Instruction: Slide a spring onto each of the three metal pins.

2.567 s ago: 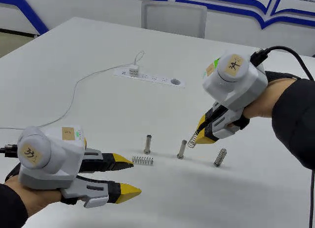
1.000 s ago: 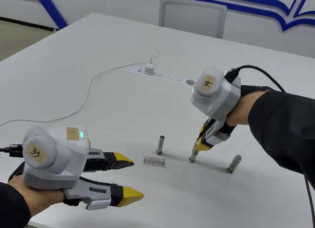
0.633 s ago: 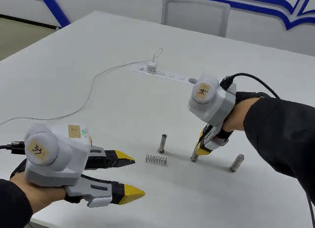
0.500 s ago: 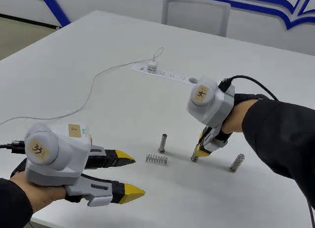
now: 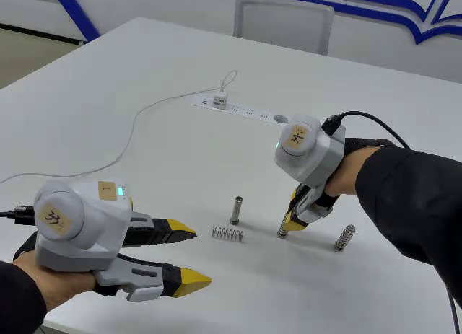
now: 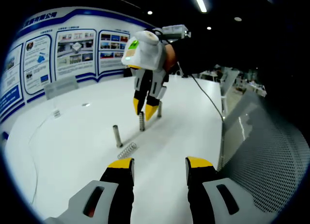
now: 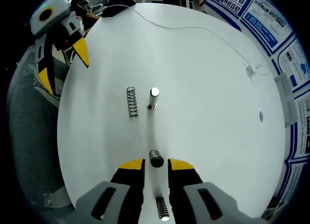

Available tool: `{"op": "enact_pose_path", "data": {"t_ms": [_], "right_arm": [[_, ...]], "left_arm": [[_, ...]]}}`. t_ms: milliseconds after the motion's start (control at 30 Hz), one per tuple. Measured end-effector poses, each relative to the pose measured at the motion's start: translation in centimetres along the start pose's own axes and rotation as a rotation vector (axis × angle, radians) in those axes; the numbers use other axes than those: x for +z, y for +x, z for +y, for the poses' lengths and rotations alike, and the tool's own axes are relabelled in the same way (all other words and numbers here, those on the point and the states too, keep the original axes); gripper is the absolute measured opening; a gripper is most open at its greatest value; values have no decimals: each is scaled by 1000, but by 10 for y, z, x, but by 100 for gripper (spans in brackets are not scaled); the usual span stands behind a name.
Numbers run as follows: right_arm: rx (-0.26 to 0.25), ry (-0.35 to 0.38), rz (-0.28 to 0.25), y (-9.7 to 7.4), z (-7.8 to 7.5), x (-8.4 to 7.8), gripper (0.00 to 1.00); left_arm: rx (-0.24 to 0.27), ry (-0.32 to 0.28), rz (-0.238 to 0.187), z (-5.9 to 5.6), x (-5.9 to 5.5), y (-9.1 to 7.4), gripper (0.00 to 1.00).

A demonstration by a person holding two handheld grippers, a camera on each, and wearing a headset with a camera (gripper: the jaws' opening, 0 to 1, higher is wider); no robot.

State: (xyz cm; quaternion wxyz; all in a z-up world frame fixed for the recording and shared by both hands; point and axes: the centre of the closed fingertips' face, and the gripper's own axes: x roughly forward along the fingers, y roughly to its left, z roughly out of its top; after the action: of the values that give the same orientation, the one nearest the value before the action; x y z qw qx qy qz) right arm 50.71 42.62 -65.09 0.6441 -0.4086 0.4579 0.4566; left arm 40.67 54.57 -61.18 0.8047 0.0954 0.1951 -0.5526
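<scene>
I have the right claw [image 7: 156, 166] lowered over the middle pin [image 7: 156, 159]. Its tips stand narrowly apart with the pin's head between them, since a coil only feeds onto a shaft from straight above. The spring [image 6: 141, 121] now sits on that pin just under the tips, though I cannot tell whether the jaws still nip it. A couple of seconds ago this claw carried that spring in the air above and beside the pin, which was bare. Behind the claw stands the sleeved pin [image 7: 162, 208], already done. Ahead of the claw are the bare pin [image 7: 153, 98] and, just beside it, the loose spring [image 7: 131, 102] lying flat. My left claw [image 6: 160, 163] hovers spread wide and empty, as before, with the loose spring ahead of its tips. I judge it is waiting there to fetch it.
</scene>
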Motion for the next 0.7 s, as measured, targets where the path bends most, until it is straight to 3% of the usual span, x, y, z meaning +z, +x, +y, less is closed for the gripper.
{"op": "enact_pose_path", "data": {"t_ms": [167,400,533,700], "right_arm": [[-16,-12,-12,-7,1,3,20],[-39,-48,-75,-16,5,26,21],[-20,-49,-120,-11,13,40,20],[16,-62,-137,3,26,48,18]], "left_arm": [[-2,5,0,-1,2,0,43],[-5,11,4,-1,3,1,43],[-4,12,6,-1,3,0,43],[0,10,11,0,1,-1,43]]}}
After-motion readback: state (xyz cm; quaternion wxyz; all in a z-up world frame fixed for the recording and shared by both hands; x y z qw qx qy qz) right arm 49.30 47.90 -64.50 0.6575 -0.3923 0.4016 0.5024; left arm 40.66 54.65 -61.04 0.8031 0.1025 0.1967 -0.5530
